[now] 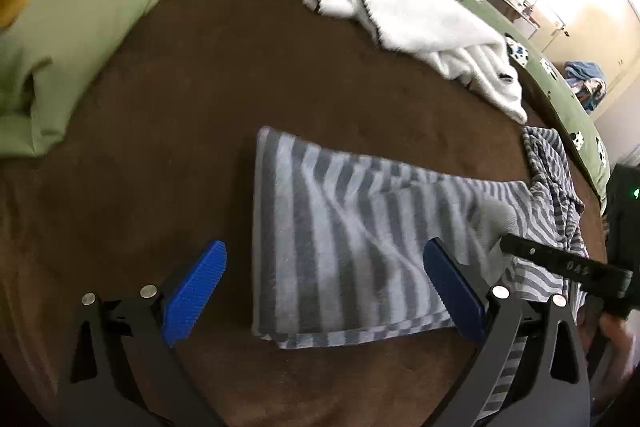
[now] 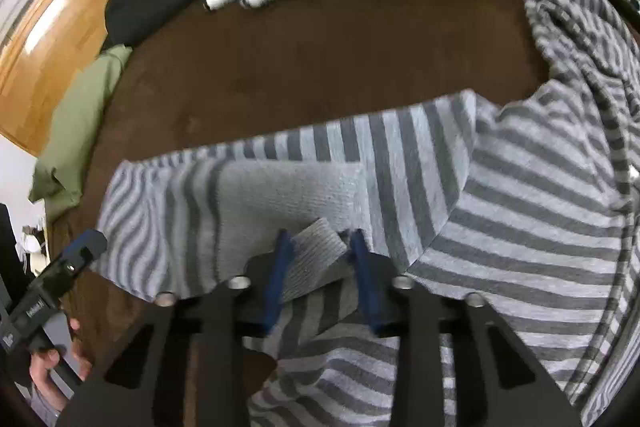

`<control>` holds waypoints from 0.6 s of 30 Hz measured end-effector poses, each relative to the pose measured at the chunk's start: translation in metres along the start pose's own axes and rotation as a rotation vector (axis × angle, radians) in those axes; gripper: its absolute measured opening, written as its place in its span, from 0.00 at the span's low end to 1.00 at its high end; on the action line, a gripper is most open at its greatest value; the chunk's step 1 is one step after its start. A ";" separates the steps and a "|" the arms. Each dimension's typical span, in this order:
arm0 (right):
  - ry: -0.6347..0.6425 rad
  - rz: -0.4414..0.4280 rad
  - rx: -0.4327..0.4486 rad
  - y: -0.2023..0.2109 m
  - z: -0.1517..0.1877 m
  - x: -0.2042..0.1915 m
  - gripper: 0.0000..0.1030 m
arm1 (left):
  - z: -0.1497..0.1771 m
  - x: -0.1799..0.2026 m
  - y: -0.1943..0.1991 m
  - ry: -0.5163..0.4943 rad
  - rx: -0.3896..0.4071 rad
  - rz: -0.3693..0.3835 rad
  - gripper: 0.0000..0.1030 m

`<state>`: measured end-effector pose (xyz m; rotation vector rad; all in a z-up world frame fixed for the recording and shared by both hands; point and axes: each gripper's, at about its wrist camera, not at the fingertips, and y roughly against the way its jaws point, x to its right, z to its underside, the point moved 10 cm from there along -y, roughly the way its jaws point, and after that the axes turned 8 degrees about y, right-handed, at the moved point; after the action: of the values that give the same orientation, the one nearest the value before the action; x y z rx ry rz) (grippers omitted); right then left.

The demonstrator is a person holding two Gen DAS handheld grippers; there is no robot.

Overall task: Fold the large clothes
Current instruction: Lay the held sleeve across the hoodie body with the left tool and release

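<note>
On the brown bed cover (image 1: 200, 107), a green pillow (image 1: 68, 39) lies far left. The left gripper (image 1: 324, 291) hovers with its blue pads spread wide over the striped garment (image 1: 340, 227), spread near centre. To its right, the right gripper (image 2: 320, 267) pinches the garment's grey ribbed cuff (image 2: 316, 259). A white blanket (image 1: 420, 27) lies far right.

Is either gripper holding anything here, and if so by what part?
The right gripper is shut on the striped garment, pinching its plain grey ribbed cuff. The left gripper is open over the folded part, holding nothing.
</note>
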<state>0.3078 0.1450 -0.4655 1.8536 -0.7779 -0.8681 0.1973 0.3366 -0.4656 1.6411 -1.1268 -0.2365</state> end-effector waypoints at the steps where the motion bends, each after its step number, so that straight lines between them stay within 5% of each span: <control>1: 0.005 0.005 0.000 -0.001 0.002 0.001 0.22 | 0.002 -0.002 -0.004 0.013 -0.012 0.007 0.94; 6: 0.034 0.045 0.016 0.011 0.016 0.005 0.16 | 0.009 -0.011 -0.008 0.055 -0.040 0.028 0.94; 18: 0.006 0.068 -0.003 0.006 0.049 0.014 0.21 | 0.016 -0.015 -0.017 0.088 -0.070 0.078 0.93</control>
<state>0.2742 0.1083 -0.4795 1.8155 -0.8310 -0.8201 0.1881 0.3375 -0.4916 1.5283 -1.1017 -0.1500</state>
